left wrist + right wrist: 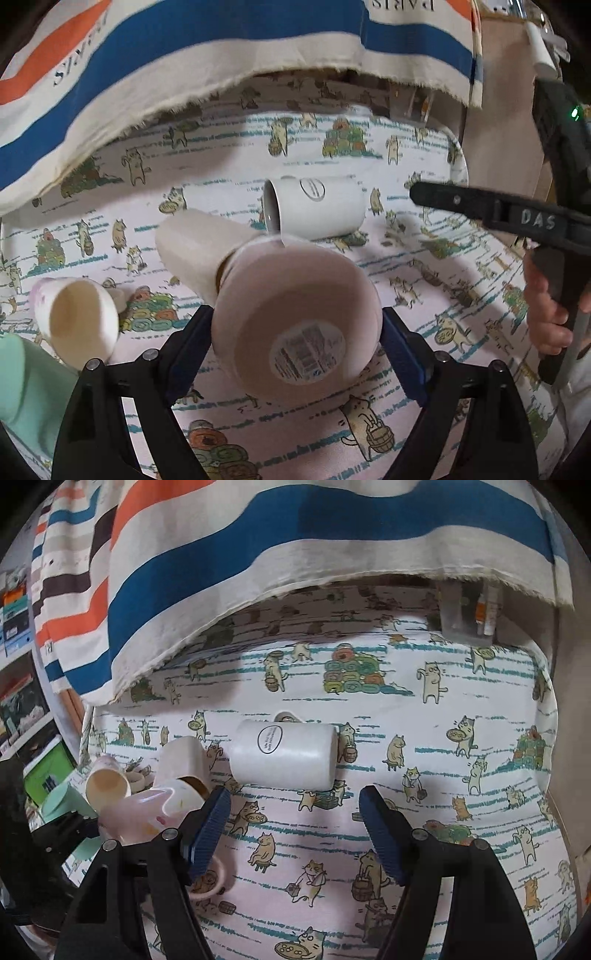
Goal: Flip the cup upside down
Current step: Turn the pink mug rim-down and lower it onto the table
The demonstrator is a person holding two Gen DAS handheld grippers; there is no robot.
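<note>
Two blue pads of left gripper [297, 332] against pink cup [295, 317].

Mug [283, 755] on tablecloth [461, 812], beyond right gripper [293, 830]

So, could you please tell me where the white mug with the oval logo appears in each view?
Left wrist: white mug lies on its side at centre, beyond the pink cup in the left gripper.
Right wrist: white mug at centre, beyond the open right gripper.
Shared landmark: striped cloth.
</note>
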